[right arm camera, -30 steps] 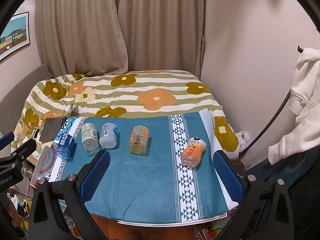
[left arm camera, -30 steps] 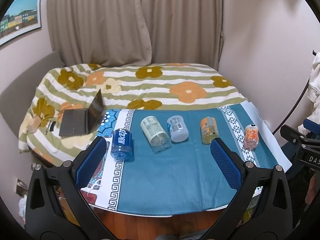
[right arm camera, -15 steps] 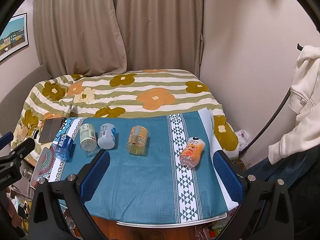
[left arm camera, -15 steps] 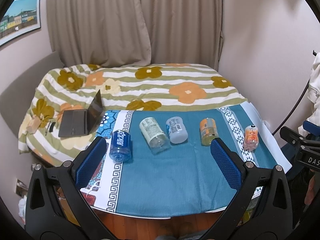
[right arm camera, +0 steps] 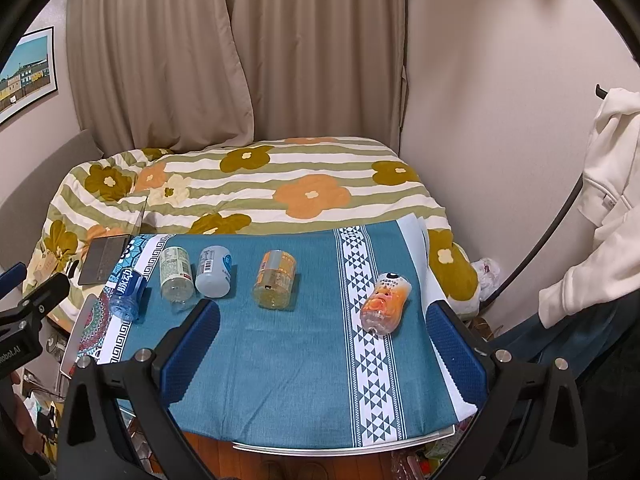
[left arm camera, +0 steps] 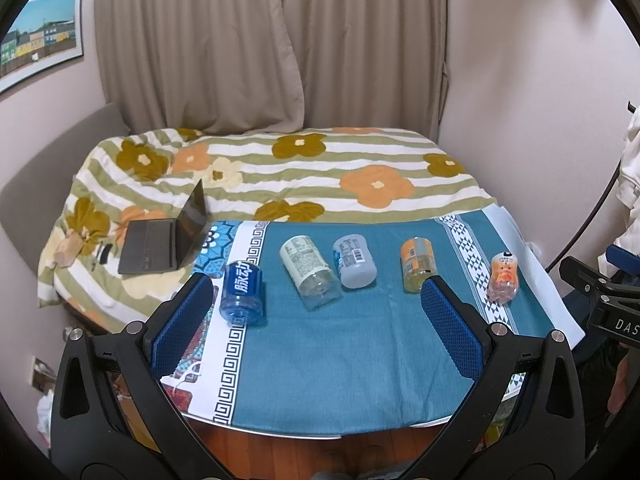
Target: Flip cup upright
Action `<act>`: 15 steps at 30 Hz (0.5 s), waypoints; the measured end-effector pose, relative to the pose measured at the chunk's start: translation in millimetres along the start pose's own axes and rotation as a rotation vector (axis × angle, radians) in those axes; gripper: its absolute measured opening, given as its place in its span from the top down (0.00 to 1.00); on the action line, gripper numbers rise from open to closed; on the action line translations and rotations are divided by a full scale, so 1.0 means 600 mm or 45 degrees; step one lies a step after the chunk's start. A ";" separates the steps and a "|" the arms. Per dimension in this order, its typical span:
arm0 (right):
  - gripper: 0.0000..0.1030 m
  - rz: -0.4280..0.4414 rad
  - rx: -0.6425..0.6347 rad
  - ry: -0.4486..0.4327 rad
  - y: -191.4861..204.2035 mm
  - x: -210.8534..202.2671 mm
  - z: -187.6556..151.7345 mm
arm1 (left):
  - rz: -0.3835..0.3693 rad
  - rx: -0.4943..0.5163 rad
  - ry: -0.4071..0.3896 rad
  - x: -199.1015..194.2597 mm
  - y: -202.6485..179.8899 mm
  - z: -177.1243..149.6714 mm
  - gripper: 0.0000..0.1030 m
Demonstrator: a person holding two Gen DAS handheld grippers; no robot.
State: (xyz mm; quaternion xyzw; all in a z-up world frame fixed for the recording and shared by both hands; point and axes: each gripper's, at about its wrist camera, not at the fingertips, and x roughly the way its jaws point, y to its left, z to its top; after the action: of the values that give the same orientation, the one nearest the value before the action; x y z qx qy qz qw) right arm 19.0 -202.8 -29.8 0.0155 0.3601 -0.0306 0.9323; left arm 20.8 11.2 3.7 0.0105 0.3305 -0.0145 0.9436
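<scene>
Several plastic cups lie on their sides in a row on the teal cloth. From left: a blue cup (left arm camera: 242, 298) (right arm camera: 127, 291), a clear cup with a pale green label (left arm camera: 310, 276) (right arm camera: 175, 274), a grey-white cup (left arm camera: 354, 261) (right arm camera: 214, 270), an orange-labelled cup (left arm camera: 417, 264) (right arm camera: 274, 279) and an orange-pink cup (left arm camera: 504, 282) (right arm camera: 385, 303). My left gripper (left arm camera: 318, 322) hangs open above the cloth's near half, short of the cups. My right gripper (right arm camera: 326, 346) is open too, nearer than the orange cups. Neither holds anything.
The teal cloth covers a small table (right arm camera: 280, 360) whose front edge is close to me. Behind it is a bed with a flowered quilt (left arm camera: 320, 176) and an open laptop (left arm camera: 164, 236). A white hoodie (right arm camera: 608, 184) hangs at the right wall.
Both views have drifted slightly; the cups sit a touch higher and further left in the frames. Nothing on the table has moved and both grippers stay open.
</scene>
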 end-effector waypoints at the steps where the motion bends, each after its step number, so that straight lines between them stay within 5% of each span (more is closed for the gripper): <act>1: 0.00 0.000 0.000 0.000 0.000 0.000 0.000 | 0.000 0.000 0.000 0.001 0.000 0.001 0.00; 15: 0.00 0.001 0.003 0.000 -0.001 0.000 0.000 | -0.001 0.002 -0.001 -0.001 0.001 -0.001 0.00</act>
State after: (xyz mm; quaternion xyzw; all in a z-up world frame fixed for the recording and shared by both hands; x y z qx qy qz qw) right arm 18.9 -203.2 -29.4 0.0168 0.3602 -0.0306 0.9322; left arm 19.9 11.7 3.4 0.0110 0.3302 -0.0153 0.9437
